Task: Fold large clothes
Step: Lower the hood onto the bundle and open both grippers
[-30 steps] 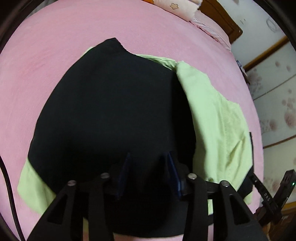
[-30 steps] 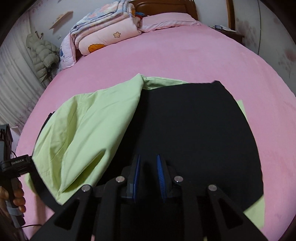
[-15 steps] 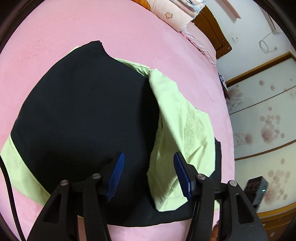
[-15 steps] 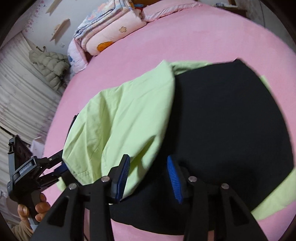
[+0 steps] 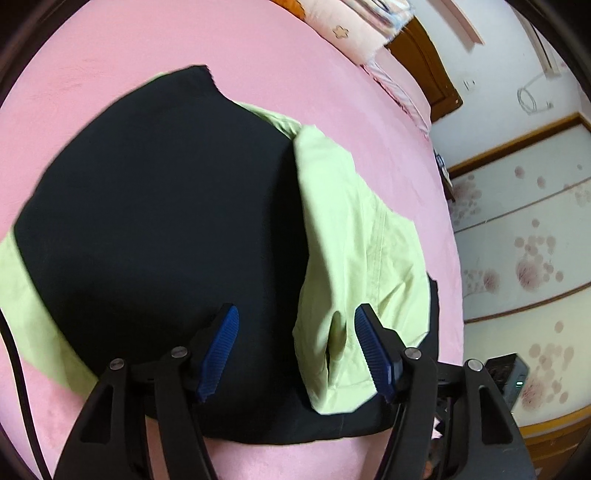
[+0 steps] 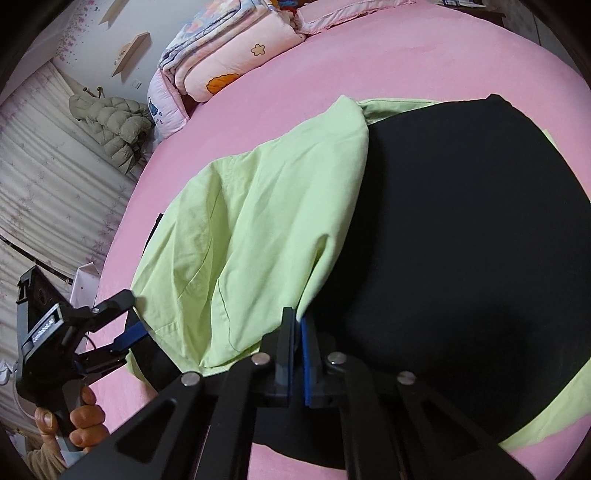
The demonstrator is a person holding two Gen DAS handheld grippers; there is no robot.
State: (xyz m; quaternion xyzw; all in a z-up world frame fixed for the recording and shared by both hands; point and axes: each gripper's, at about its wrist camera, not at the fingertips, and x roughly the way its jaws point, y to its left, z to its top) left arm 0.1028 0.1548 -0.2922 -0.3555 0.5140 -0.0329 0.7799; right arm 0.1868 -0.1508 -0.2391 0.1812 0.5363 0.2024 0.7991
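Left gripper (image 5: 295, 347): jaws spread wide, blue pads clear of fabric, poised over the near hem of the garment. Right gripper (image 6: 297, 354): jaws pressed together, pinching the near edge of the light green flap (image 6: 251, 236) at its lower corner.

Black garment (image 5: 159, 236): spread flat on the pink bed (image 5: 92, 66), near hem close to the bed's front edge, a strip of pink sheet visible between hem and edge. Green lining (image 5: 33, 317) exposed along the near left border and again at the far neckline. Green flap folded inward over the right-hand third of the black panel in the left wrist view, its fold line running from the far collar toward the near hem.

Open sheet on the left, beyond the garment, and to the far right. Black cable (image 5: 18, 387) trailing along the near left margin.

Far end: folded quilts (image 6: 221, 62) stacked at the head of the bed, a pillow (image 6: 347, 14) beside them, wooden headboard (image 5: 424, 62) behind. Padded jacket (image 6: 110, 129) hanging off to the side by the curtain.
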